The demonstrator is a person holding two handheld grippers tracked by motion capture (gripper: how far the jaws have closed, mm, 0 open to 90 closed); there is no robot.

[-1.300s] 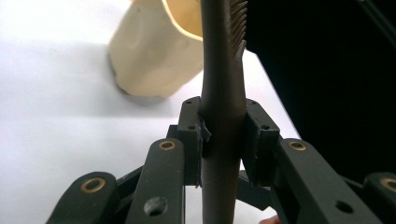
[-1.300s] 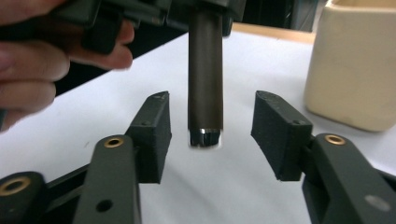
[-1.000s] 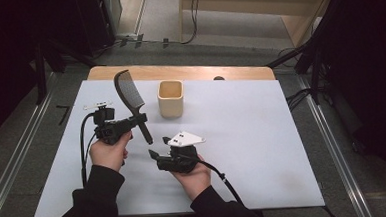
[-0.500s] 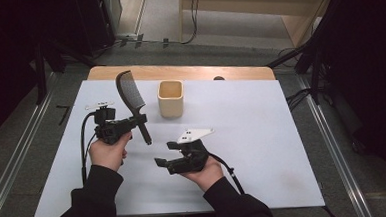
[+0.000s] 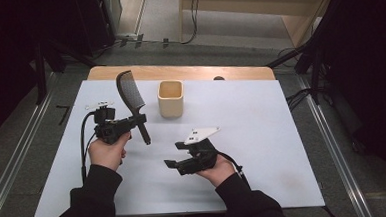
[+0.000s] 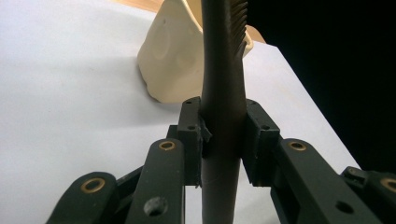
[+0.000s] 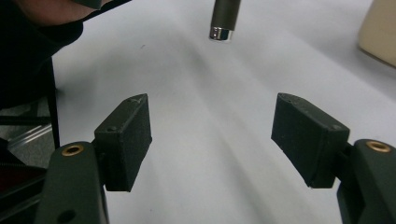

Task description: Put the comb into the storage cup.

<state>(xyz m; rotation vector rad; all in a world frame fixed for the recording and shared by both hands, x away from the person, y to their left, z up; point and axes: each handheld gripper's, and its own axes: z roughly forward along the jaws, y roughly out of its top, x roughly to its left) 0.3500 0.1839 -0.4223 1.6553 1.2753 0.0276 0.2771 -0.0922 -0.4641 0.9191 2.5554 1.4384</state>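
Comb work, high view: left claw clamps the long dark plastic comb with a tapered handle around its middle. Long axis runs from the toothed head, far and slightly left, down to the handle tip, near and right, held above the white-covered table. Cream square-mouthed cup stands just right of the comb. Right claw sits near and right of the handle tip, apart from it, pointing left.

Left gripper view: pads pressed on either side of the comb's shaft; cup behind it.

Right gripper view: jaws have just been opening and now stand wide, nothing between them. Comb's metal-capped handle tip hangs ahead, beyond the pads.

Judgement: left hand is the one at the comb; any handover turns on the right claw closing the gap along the handle's axis.
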